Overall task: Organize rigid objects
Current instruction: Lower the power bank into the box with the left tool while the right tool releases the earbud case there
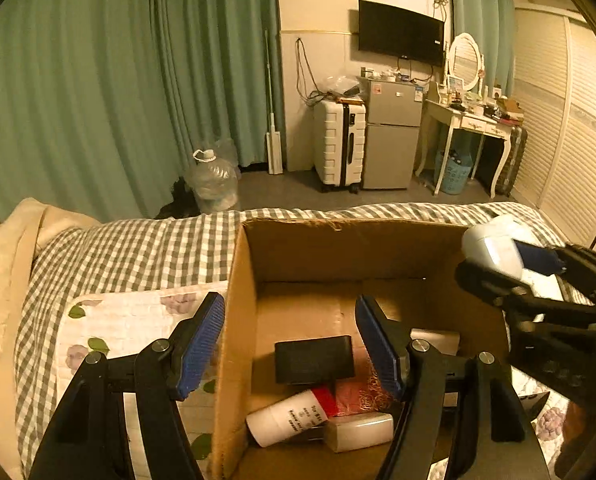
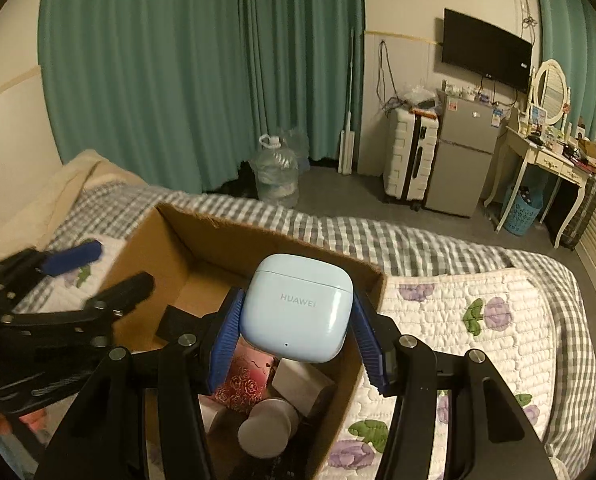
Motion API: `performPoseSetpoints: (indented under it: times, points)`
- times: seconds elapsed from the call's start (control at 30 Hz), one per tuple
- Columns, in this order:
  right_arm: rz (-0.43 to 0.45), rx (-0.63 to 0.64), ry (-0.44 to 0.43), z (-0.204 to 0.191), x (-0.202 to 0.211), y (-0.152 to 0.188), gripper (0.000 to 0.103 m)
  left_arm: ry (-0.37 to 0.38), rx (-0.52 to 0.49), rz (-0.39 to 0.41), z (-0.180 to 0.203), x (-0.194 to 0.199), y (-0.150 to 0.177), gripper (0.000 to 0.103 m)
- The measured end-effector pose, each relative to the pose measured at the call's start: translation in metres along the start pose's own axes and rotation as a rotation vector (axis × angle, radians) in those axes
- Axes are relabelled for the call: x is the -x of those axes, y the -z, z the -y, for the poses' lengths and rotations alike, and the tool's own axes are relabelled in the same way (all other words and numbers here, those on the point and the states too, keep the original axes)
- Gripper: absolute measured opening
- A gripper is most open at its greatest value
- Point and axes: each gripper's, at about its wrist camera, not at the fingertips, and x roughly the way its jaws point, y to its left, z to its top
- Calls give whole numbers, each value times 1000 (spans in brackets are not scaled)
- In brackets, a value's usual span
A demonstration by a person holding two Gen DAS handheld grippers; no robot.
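My right gripper (image 2: 298, 320) is shut on a pale blue Huawei earbuds case (image 2: 298, 307) and holds it above the right rim of an open cardboard box (image 2: 202, 220). The case (image 1: 491, 246) and right gripper (image 1: 513, 268) also show in the left wrist view at the box's right edge. My left gripper (image 1: 290, 342) is open and empty, straddling the left wall of the box (image 1: 238, 300). Inside lie a black box (image 1: 313, 360), a white tube with a red cap (image 1: 292, 416), a white bottle (image 1: 357, 432) and a red patterned box (image 1: 357, 396).
The box stands on a bed with a grey checked sheet (image 1: 138, 248) and a white floral quilt (image 2: 477, 320). Beyond the bed are green curtains (image 1: 98, 100), a water jug (image 1: 212, 180), a white suitcase (image 1: 339, 144), a small fridge (image 1: 391, 136) and a dressing table (image 1: 473, 120).
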Motion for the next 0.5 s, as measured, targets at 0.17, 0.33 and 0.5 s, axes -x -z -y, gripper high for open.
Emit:
performPoseSetpoints:
  times: [0.17,0.33,0.5]
  points:
    - [-54,1,5,-2,-25,5,54,-13,-10,7,-4,0,1,71]
    - [-7,-14,39,1,-7,4,77,-33,-8,26,-3,12,-3,71]
    - [69,-43,80,5,43,-6,87,-31,18,96,-4,59,-12,71]
